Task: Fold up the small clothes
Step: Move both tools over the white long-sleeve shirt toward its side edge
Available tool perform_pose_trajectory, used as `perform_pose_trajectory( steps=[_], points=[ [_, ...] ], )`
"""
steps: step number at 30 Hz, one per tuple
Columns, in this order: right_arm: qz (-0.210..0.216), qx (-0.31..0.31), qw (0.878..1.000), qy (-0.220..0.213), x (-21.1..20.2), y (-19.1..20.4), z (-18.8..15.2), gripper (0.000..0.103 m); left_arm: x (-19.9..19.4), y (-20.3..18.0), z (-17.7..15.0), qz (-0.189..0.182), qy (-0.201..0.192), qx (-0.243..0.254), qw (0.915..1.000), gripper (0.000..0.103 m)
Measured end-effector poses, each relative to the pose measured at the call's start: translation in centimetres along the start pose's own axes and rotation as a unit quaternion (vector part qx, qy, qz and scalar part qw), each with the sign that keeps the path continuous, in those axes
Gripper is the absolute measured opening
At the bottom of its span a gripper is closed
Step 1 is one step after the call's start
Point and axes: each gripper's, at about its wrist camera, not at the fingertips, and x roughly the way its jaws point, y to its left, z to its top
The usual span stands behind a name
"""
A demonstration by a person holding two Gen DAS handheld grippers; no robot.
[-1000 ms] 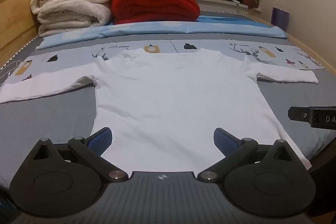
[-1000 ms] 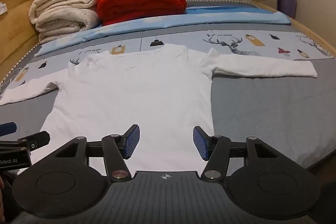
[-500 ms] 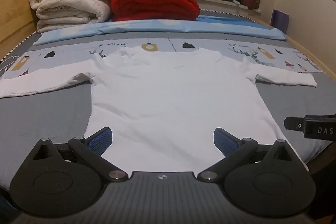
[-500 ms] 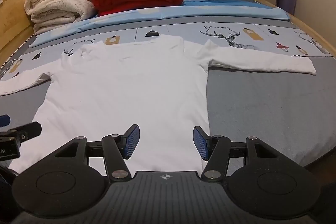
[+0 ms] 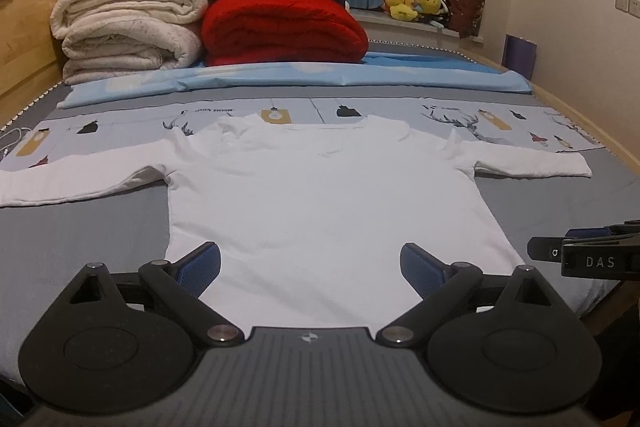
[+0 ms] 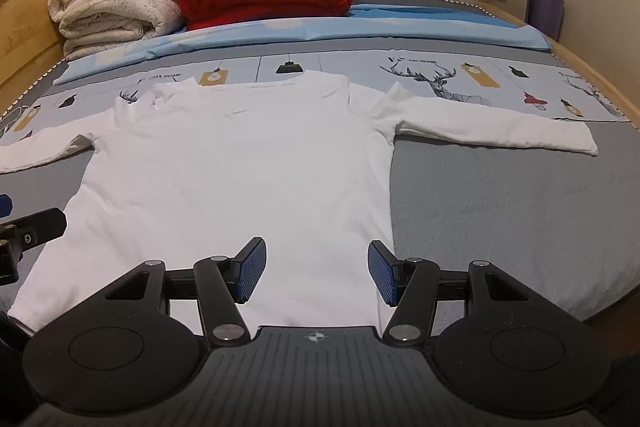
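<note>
White shirt (image 5: 320, 195) flat on bed (image 6: 500, 211), sleeves spread left and right. Your left gripper (image 5: 310, 263) wide, right gripper (image 6: 316, 271) wide, both empty over near hem.

Red blanket (image 5: 284, 29) beside cream blankets (image 5: 128, 31)

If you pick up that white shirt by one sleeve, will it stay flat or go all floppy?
Probably floppy: the white shirt lies limp and flat on the bed, with soft wrinkles near the collar. The rest would likely dangle and drag behind the sleeve. It looks thin, so it is probably light.
</note>
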Motion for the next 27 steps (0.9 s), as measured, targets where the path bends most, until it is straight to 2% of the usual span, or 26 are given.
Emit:
perform_pose_trajectory(
  steps=[5,15,22,27],
  points=[
    [-0.004,-0.002,1.0,0.001,0.1,0.2,-0.1,0.058,0.1,-0.1,-0.1,-0.001,0.002,0.002,1.0,0.087],
    [-0.006,-0.004,1.0,0.0,0.2,0.3,-0.1,0.058,0.0,0.1,-0.1,-0.009,0.003,0.005,0.9999,0.078],
    [-0.006,-0.005,1.0,0.002,0.2,0.3,-0.2,0.058,0.1,0.1,-0.2,-0.016,0.007,0.005,0.9998,0.066],
    [-0.023,0.005,1.0,0.016,1.8,-0.5,-0.1,0.058,1.7,1.3,-0.3,0.005,0.034,-0.008,0.9994,0.063]
  ],
)
